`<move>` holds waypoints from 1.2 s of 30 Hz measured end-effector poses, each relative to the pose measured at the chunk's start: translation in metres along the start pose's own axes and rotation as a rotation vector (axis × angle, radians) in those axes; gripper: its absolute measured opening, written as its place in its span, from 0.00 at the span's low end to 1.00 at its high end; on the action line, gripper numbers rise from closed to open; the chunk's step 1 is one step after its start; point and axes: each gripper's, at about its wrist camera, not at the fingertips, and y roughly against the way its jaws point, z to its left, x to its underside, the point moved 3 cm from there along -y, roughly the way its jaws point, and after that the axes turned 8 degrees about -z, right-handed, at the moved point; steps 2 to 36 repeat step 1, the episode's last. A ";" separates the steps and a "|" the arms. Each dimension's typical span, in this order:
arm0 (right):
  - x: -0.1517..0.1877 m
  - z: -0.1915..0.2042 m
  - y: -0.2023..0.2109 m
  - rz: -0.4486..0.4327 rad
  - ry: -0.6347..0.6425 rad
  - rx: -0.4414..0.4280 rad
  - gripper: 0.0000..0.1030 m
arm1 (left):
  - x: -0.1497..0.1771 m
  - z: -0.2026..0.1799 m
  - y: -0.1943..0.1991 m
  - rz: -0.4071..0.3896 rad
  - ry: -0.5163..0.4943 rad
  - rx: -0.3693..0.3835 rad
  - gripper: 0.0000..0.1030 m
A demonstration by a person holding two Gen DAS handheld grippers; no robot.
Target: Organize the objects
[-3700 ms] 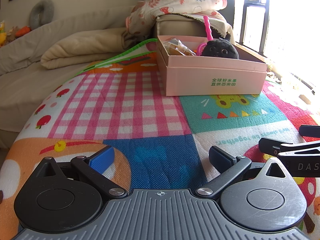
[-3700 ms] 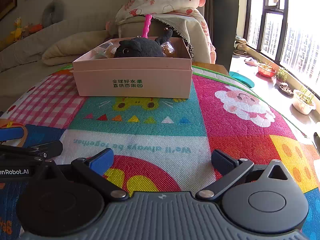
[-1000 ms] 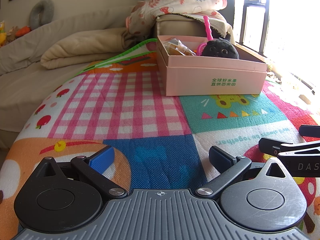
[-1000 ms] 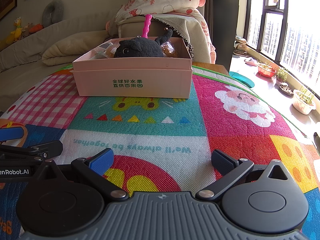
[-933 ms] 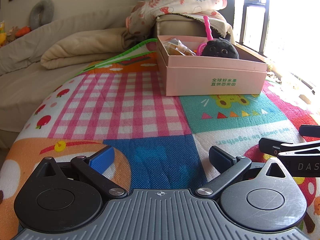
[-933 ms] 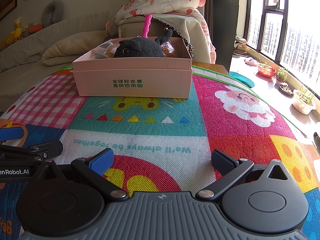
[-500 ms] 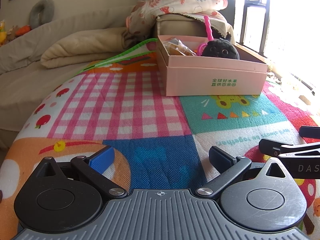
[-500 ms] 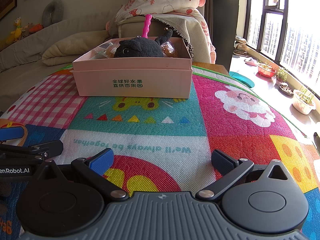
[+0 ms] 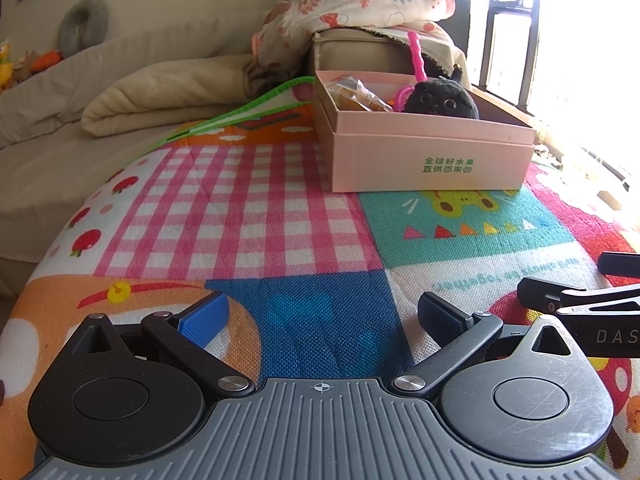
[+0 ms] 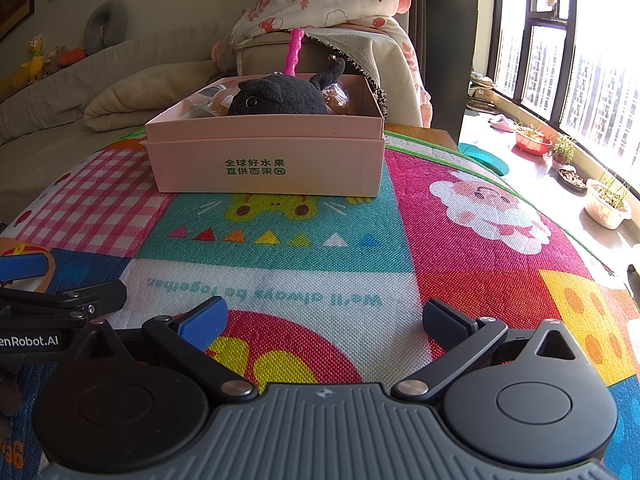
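Pink box (image 10: 264, 160) bears green Chinese print; left gripper (image 9: 320, 316) and right gripper (image 10: 324, 320) gape wide.

Table (image 10: 424, 130) covered by a colourful patchwork mat (image 10: 460, 264) (image 9: 248, 216), pink box (image 10: 264, 160) (image 9: 432, 160) standing on the mat at its far side, wooden table corner bare just beyond the box on the right
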 end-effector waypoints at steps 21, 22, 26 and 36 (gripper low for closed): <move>0.000 0.000 0.000 0.000 0.000 0.000 1.00 | 0.000 0.000 0.000 0.000 -0.001 -0.001 1.00; 0.000 0.000 0.000 0.000 0.000 0.000 1.00 | 0.000 0.000 0.000 0.000 -0.001 -0.001 1.00; 0.000 0.000 0.000 0.000 0.000 0.000 1.00 | 0.000 0.000 0.000 0.000 -0.001 -0.001 1.00; 0.000 0.000 0.000 0.000 0.000 0.000 1.00 | 0.000 0.000 0.000 0.000 -0.001 -0.001 1.00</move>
